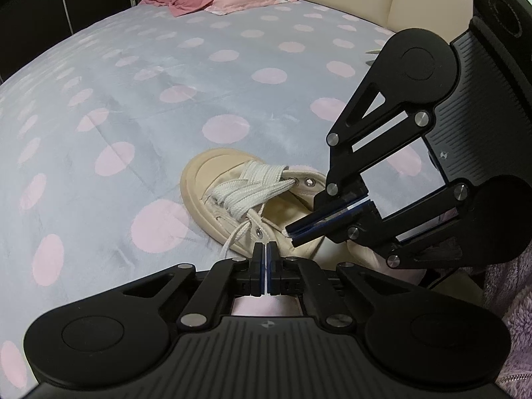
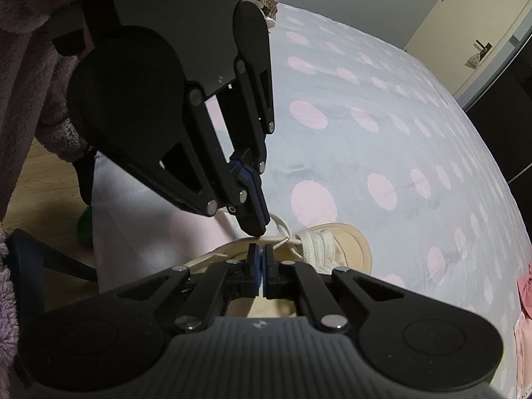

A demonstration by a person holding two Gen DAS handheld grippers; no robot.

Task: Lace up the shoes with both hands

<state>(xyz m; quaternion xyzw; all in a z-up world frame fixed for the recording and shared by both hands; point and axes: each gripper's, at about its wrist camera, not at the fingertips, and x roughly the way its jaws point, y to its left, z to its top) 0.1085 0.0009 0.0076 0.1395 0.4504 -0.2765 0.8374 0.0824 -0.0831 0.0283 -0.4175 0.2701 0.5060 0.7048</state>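
Left wrist: shoe (image 1: 252, 206) just beyond both tongs.

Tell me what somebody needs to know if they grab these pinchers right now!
Left gripper: shut on a thin white strip, seemingly the lace.
Right gripper: shut, likewise.
The shoe lies on the dotted bedspread, both grippers at its opening.
Done: lace crosses the toe-end eyelets.
Left: the upper eyelets, some visibly empty, then tying.
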